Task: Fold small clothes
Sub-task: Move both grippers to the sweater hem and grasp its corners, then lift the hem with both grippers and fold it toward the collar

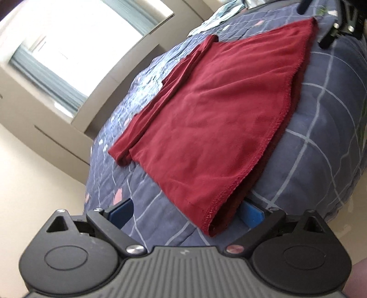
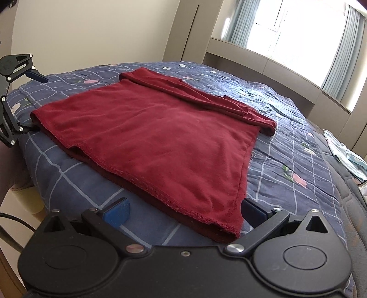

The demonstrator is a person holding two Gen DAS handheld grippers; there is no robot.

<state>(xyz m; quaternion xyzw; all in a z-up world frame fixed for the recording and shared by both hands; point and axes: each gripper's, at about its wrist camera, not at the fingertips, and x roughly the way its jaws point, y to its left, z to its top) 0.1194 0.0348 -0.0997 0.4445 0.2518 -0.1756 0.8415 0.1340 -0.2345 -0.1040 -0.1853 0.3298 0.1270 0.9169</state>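
A dark red garment (image 1: 206, 114) (image 2: 149, 133) lies flat on the blue checked bedspread (image 1: 321, 142) (image 2: 286, 142), with a long sleeve folded along its far side. My left gripper (image 1: 187, 212) is open, its blue pads (image 1: 121, 211) on either side of one hem corner. At the other hem corner my right gripper (image 2: 185, 212) is open too, with the cloth lying between its blue pads (image 2: 117, 212). Each gripper shows in the other's view: the right gripper (image 1: 315, 23) at top right, the left gripper (image 2: 32, 103) at far left, both open.
A light blue patterned cloth (image 2: 348, 160) (image 1: 218, 16) lies at the bed's far end. Beige cabinets (image 2: 286, 75) and a bright curtained window (image 2: 298, 27) stand beyond the bed. The rounded bed edge (image 2: 45, 174) drops off just in front of both grippers.
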